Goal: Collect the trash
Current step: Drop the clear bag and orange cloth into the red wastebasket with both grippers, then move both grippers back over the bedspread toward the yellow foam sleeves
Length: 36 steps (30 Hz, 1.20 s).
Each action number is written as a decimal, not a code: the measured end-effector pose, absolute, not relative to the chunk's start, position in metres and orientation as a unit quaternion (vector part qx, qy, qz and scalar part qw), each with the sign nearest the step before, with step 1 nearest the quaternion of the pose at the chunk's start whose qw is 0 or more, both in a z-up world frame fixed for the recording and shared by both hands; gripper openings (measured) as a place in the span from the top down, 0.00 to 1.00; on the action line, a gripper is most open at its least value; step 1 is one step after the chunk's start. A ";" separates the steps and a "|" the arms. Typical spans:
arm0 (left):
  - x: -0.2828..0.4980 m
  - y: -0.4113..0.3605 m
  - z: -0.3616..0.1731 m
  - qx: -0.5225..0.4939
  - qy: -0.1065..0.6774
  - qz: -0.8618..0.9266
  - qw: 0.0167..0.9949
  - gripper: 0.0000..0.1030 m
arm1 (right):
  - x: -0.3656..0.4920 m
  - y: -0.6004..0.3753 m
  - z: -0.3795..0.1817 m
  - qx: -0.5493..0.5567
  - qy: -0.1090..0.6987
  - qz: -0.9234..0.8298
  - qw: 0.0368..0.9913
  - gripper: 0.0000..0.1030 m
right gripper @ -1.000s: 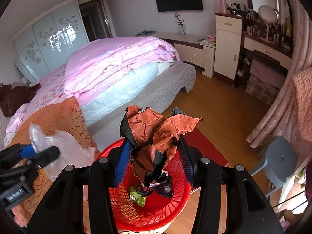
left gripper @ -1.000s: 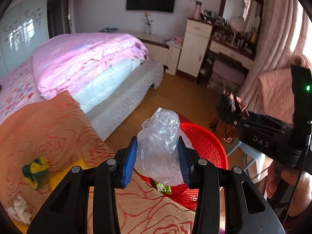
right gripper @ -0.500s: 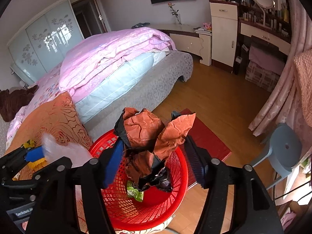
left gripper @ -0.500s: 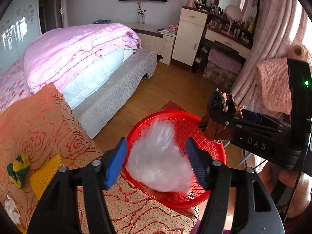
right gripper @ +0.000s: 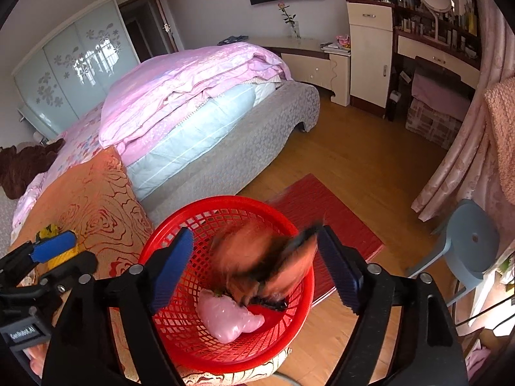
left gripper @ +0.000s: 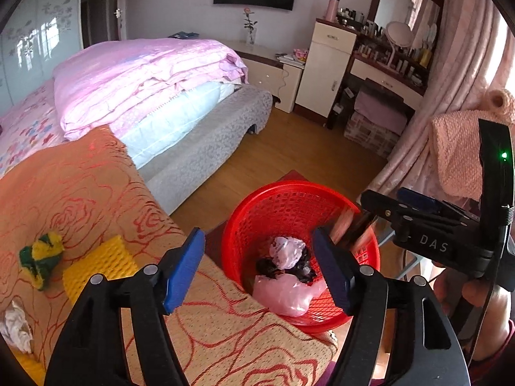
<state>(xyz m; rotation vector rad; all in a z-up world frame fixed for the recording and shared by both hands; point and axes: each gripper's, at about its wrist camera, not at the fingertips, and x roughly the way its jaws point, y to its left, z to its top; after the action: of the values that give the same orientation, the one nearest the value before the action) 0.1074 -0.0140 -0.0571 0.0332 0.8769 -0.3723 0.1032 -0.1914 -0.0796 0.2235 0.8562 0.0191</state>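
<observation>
Two tools over the red basket (left gripper: 291, 199), both with jaws opening and nothing pressed between the pads. Left tool (left gripper: 264, 267): gap is empty, looking straight down into the basket. Right tool (right gripper: 257, 267): crumpled orange-and-black wrapper (right gripper: 257, 263) sits between its fingers but motion-blurred, not gripped, just above the basket interior; the same wrapper shows as a blur at the basket's right rim in the left wrist view.

Inside the basket: clear plastic bag (left gripper: 283, 296) on the bottom, looking pink against the red mesh, with a white crumpled piece (left gripper: 288, 251) and dark scraps (left gripper: 267, 265) just behind it.

Basket stands on the floor against the edge of the orange rose-pattern cover (left gripper: 80, 199), with a red mat (right gripper: 325, 212) under and behind it.

Left of the basket, on the cover: yellow mesh piece (left gripper: 99, 265), green-yellow wad (left gripper: 40, 257) beyond it, white crumpled tissue (left gripper: 16, 331) furthest out near the frame edge. All three well apart from the basket.

A hand (left gripper: 463, 292) holds the right tool, to the right of the basket.
</observation>
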 end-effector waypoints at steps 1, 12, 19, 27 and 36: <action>0.105 -0.010 -0.055 0.014 0.419 -0.175 0.891 0.35 | 0.102 -0.191 -0.079 0.108 0.414 0.009 0.904 0.24; 0.088 0.021 -0.043 -0.008 0.401 -0.137 0.906 0.35 | 0.090 -0.180 -0.074 0.099 0.403 0.020 0.910 0.24; 0.075 0.051 -0.036 -0.018 0.389 -0.102 0.915 0.32 | 0.086 -0.154 -0.067 0.090 0.397 0.051 0.912 0.24; 0.058 0.098 -0.035 -0.043 0.384 -0.052 0.921 0.32 | 0.082 -0.113 -0.062 0.075 0.392 0.101 0.912 0.24; 0.036 0.136 -0.035 -0.065 0.381 -0.007 0.922 0.32 | 0.078 -0.068 -0.060 0.061 0.389 0.153 0.907 0.24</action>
<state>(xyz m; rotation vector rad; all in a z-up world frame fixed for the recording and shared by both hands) 0.0360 0.1358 -0.0355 -0.1329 0.7825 -0.0138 0.0775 -0.0682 -0.0603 0.1264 0.8022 0.3163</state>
